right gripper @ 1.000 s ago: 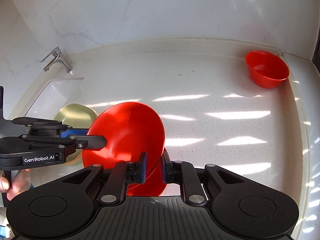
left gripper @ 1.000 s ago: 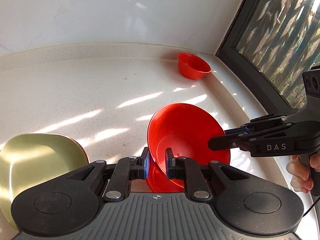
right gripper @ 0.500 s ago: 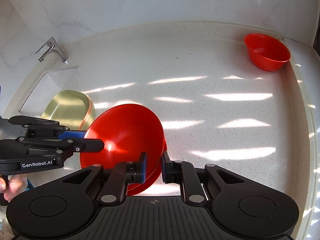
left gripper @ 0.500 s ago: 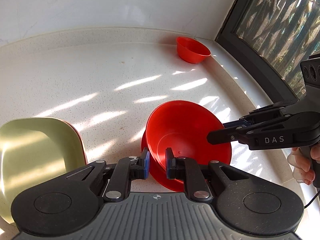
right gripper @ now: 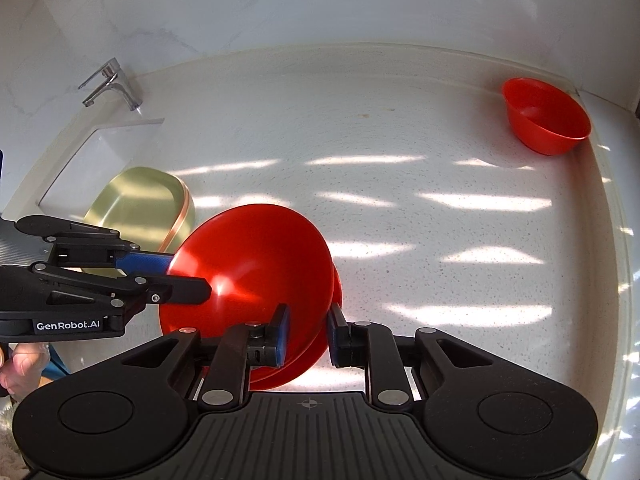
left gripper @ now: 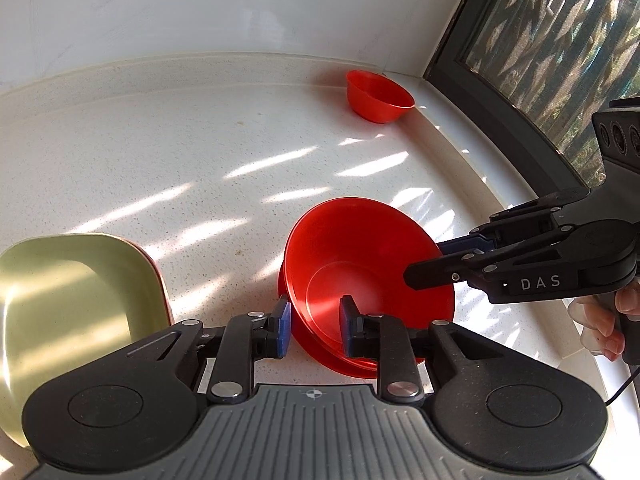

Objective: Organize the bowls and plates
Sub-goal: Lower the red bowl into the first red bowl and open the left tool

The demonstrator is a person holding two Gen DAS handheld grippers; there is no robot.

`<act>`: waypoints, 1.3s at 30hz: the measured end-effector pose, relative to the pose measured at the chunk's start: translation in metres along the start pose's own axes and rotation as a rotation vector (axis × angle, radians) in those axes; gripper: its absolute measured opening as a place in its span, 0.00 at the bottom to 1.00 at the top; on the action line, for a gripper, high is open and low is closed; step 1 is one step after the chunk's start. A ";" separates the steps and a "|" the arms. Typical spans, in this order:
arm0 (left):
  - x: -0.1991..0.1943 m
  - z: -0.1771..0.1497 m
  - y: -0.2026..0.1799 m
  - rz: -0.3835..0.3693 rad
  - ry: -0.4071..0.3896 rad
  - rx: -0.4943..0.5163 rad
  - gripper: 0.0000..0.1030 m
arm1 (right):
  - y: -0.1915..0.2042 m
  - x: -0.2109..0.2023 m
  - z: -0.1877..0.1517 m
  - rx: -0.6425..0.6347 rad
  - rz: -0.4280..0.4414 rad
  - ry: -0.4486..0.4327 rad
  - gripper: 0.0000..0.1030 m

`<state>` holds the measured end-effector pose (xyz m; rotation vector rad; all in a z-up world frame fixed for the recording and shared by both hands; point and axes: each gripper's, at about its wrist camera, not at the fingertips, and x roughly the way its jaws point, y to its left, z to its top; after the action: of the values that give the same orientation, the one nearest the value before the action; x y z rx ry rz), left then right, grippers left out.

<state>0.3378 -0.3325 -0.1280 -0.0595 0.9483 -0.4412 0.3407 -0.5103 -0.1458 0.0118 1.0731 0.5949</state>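
Observation:
A large red bowl (left gripper: 360,264) sits nested in a second red dish (left gripper: 352,360) on the white counter; it also shows in the right wrist view (right gripper: 256,264). My left gripper (left gripper: 314,326) straddles its near rim with the jaws parted. My right gripper (right gripper: 306,336) straddles the opposite rim, jaws parted too. In the left wrist view the right gripper (left gripper: 424,264) reaches over the bowl's right rim. A small red bowl (left gripper: 378,96) stands in the far corner, also in the right wrist view (right gripper: 546,116). A pale green square plate (left gripper: 68,312) lies at the left, stacked on a pinkish one.
A sink (right gripper: 80,168) with a chrome tap (right gripper: 110,82) lies at the far left. A dark-framed window (left gripper: 540,60) runs along the right edge of the counter. A marble wall backs the counter.
The large red bowl has come down from a tilted, lifted pose and now sits level in the dish below. Both grippers' jaws have opened off its rim.

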 end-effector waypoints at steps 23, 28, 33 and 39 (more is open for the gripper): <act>-0.009 0.000 0.003 -0.003 -0.027 0.016 0.40 | 0.000 -0.004 -0.001 -0.017 -0.018 0.006 0.19; -0.015 0.008 0.005 0.004 -0.055 0.002 0.40 | -0.001 -0.010 0.001 -0.017 -0.024 -0.009 0.19; -0.021 0.023 0.000 0.013 -0.102 0.004 0.44 | -0.004 -0.017 0.005 -0.013 -0.031 -0.033 0.19; -0.026 0.043 -0.010 0.022 -0.151 0.018 0.49 | -0.014 -0.026 0.013 0.000 -0.040 -0.067 0.19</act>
<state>0.3552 -0.3373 -0.0804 -0.0652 0.7959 -0.4192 0.3496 -0.5305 -0.1223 0.0106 1.0064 0.5548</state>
